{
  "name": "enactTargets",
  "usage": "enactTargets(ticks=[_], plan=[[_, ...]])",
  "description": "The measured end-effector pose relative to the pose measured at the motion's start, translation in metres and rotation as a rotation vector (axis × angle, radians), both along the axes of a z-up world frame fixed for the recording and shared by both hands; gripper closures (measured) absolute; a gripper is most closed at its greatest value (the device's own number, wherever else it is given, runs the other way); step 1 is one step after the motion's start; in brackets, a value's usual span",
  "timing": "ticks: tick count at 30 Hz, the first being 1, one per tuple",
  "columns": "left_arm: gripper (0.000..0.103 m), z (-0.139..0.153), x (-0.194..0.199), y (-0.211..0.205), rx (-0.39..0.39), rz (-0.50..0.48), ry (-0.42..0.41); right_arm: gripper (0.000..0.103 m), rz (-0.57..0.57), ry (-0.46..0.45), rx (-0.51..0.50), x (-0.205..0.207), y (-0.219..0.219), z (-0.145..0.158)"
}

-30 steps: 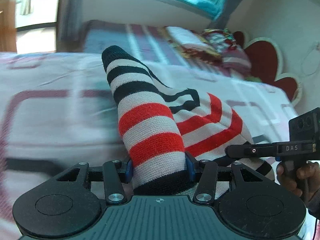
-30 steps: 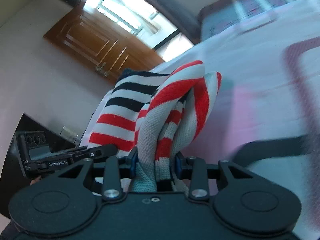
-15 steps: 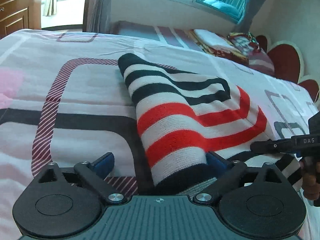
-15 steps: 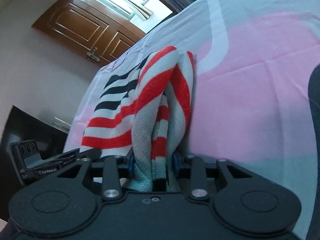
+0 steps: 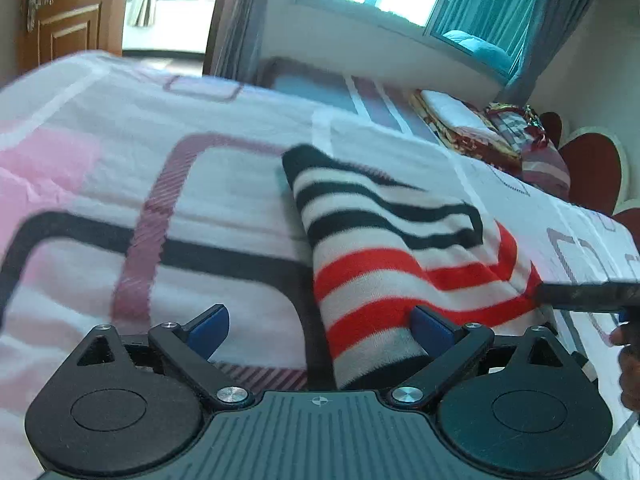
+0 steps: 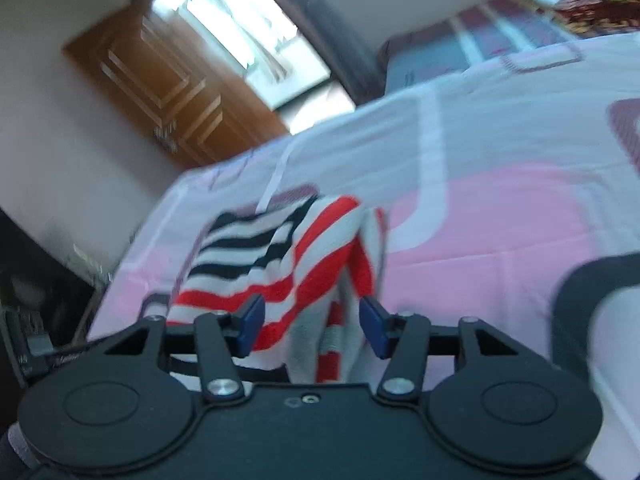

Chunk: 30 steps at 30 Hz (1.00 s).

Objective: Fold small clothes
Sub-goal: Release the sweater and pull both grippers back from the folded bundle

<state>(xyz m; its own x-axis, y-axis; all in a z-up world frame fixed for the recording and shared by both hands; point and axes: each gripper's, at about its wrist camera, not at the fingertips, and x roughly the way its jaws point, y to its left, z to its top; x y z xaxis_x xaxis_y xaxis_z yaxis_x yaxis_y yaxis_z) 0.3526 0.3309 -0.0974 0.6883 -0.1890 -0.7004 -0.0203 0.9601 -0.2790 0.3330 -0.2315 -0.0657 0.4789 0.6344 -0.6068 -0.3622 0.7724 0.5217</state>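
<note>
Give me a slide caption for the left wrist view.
Left claw open over the folded striped garment lying on the patterned bedspread.

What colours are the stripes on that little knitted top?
Black, white and red stripes on the knitted top, clearest in the left wrist view.

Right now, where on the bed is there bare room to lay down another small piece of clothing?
Bare bedspread lies left of the striped knit garment, toward the wooden door. In the right wrist view, the pink patch right of the garment is bare too. Crowded: the bed's far right, where folded blankets are stacked.
</note>
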Motion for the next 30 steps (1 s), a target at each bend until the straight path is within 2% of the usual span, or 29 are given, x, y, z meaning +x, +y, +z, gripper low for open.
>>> enactTargets(ticks=[1, 2, 3, 4, 6, 8, 12, 16, 19, 20, 25, 30], plan=[[0.006, -0.004, 0.000, 0.001, -0.007, 0.013, 0.014, 0.068, 0.027, -0.006, -0.042, 0.001, 0.009, -0.003], [0.006, -0.009, 0.000, 0.002, -0.020, 0.020, 0.024, 0.079, 0.038, -0.009, -0.089, 0.003, 0.017, -0.006], [0.006, -0.011, -0.001, 0.002, -0.038, 0.025, 0.025, 0.079, 0.027, -0.009, -0.131, 0.005, 0.018, -0.011], [0.006, -0.014, -0.001, 0.002, -0.046, 0.035, 0.027, 0.079, 0.006, 0.005, -0.109, 0.006, 0.013, -0.015], [0.006, -0.011, -0.004, -0.002, -0.025, 0.036, 0.018, 0.076, -0.025, 0.028, -0.082, 0.005, 0.007, -0.021], [0.006, -0.004, -0.014, -0.003, -0.025, 0.019, 0.015, 0.073, -0.040, 0.023, -0.098, -0.001, 0.007, -0.019], [0.006, 0.008, -0.051, -0.004, -0.016, -0.022, -0.011, 0.068, -0.019, -0.012, -0.095, -0.036, -0.005, 0.003], [0.006, -0.001, -0.075, -0.006, -0.104, -0.037, 0.005, 0.067, 0.061, -0.022, -0.121, -0.069, -0.005, 0.007], [0.006, -0.017, -0.085, -0.014, -0.041, -0.038, 0.046, 0.064, 0.078, -0.042, -0.197, -0.078, -0.004, -0.003], [0.005, -0.023, -0.090, -0.015, -0.048, -0.025, 0.037, 0.064, 0.072, -0.032, -0.204, -0.078, -0.005, -0.008], [0.004, -0.025, -0.100, -0.023, -0.014, 0.015, -0.003, 0.059, 0.048, -0.022, -0.165, -0.078, -0.013, -0.026], [0.003, -0.006, -0.120, -0.037, 0.099, 0.044, -0.032, 0.050, -0.003, -0.022, -0.125, -0.090, -0.023, -0.026]])
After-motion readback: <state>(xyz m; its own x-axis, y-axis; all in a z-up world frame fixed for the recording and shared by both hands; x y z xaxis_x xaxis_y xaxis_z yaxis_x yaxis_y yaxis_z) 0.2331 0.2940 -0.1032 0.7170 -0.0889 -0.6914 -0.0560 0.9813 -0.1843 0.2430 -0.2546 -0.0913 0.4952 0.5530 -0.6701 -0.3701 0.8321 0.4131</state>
